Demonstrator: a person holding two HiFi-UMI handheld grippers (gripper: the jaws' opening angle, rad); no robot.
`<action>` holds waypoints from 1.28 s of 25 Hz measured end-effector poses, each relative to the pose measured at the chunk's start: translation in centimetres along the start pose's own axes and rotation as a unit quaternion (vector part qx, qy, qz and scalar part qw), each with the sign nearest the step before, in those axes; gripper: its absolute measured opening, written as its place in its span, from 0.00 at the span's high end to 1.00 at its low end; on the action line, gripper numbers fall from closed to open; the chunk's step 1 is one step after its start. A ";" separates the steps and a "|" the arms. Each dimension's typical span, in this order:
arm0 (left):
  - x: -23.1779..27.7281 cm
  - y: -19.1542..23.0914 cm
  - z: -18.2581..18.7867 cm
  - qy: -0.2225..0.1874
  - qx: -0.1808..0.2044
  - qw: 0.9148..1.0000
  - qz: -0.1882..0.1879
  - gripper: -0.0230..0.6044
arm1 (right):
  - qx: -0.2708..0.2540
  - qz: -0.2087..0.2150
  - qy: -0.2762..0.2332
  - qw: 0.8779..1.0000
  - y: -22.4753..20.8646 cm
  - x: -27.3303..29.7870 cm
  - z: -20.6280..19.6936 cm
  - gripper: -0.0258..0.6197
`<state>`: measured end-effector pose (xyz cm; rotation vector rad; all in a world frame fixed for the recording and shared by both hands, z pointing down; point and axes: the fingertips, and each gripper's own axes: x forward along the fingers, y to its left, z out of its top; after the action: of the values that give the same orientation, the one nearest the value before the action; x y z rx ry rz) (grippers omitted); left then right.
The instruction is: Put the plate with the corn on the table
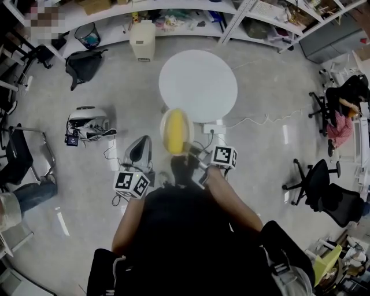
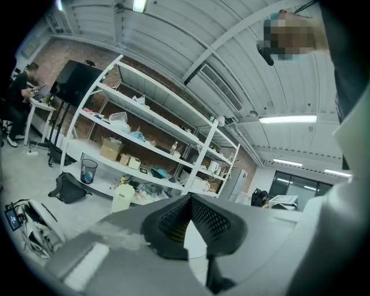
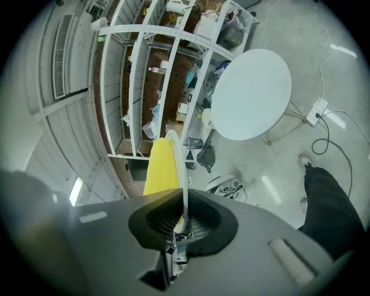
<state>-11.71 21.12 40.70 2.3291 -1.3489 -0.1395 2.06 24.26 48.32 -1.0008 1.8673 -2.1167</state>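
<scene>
In the head view a white plate [image 1: 176, 130] with a yellow corn cob [image 1: 173, 136] on it hangs in the air, a little short of the round white table [image 1: 198, 85]. My right gripper [image 1: 191, 151] is shut on the plate's near rim. In the right gripper view the plate [image 3: 184, 173] runs edge-on into the pads with the corn [image 3: 162, 165] to its left, and the table [image 3: 251, 95] lies ahead on the right. My left gripper [image 1: 140, 148] hangs left of the plate, apart from it. Its jaws stand close together with nothing in them [image 2: 193, 234].
A power strip [image 1: 214, 128] and cables lie on the floor by the table's base. A black backpack [image 1: 84, 63], a white bin [image 1: 142, 39] and floor gear [image 1: 87, 124] sit to the left. Shelves [image 1: 173, 17] line the far wall, and office chairs [image 1: 324, 191] stand to the right.
</scene>
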 end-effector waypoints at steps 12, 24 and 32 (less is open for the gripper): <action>7.9 0.9 1.3 0.008 0.001 1.000 0.013 0.96 | -0.019 0.022 0.017 0.999 1.6 2.3 8.2 0.91; 13.6 1.3 3.5 -0.001 0.005 0.999 0.039 0.96 | -0.024 0.026 0.043 0.998 2.7 4.8 14.6 0.91; 16.0 3.3 4.6 -0.001 0.003 0.999 0.045 0.96 | -0.016 0.026 0.042 0.999 3.3 6.7 17.1 0.91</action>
<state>-7.43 4.71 40.04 2.2690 -1.4546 -0.1105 5.51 5.91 47.84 -0.8719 1.9498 -2.1374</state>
